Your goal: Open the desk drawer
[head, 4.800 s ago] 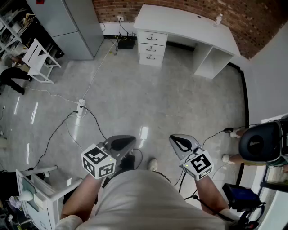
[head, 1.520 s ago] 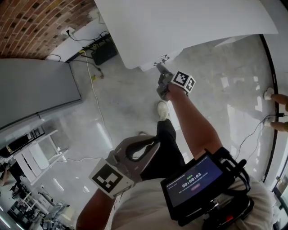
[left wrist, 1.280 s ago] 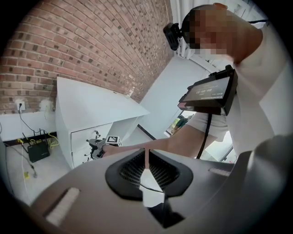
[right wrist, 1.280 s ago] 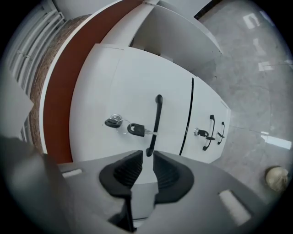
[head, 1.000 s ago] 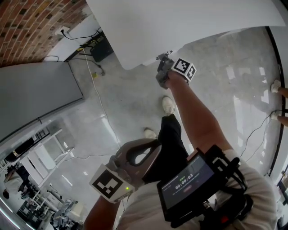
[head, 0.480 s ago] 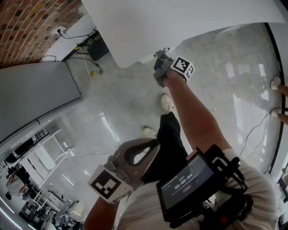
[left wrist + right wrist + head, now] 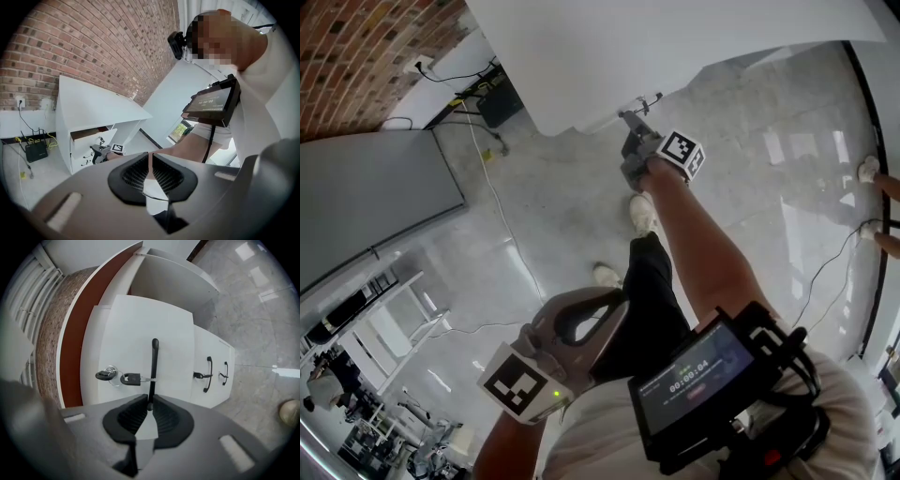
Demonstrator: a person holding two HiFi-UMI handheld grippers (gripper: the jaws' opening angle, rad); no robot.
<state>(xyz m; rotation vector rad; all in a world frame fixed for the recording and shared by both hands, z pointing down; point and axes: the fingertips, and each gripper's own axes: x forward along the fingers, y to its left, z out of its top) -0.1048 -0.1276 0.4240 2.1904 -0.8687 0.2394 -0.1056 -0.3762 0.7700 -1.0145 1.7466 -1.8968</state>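
I have the right gripper (image 7: pixel 150 401) clamped with its jaws on the black handle (image 7: pixel 153 366) of the top drawer (image 7: pixel 140 329), gripping the end of the bar nearest the camera. The handle's long axis lies in line with the slit between the jaws, so the rest of the bar stretches straight away from the grip across the white drawer front. A key (image 7: pixel 104 375) with a small padlock-like tag (image 7: pixel 130 378) sits in the lock just beside the bar. The drawer face lies dead ahead of these jaws, so I judge the pull must come straight back along the gripper's own axis, toward my body, with no twist, or the bar could slip out sideways. From the left gripper view the drawer (image 7: pixel 91 139) stands a little way out from under the worktop (image 7: pixel 98 101), with its brown inside showing above the front, so I reckon the opening is only partly done. My left gripper (image 7: pixel 581 319) hangs low by my body, well apart from the desk, its jaws together on nothing. The right arm is plainly the nearer one and it alone is on the drawer.
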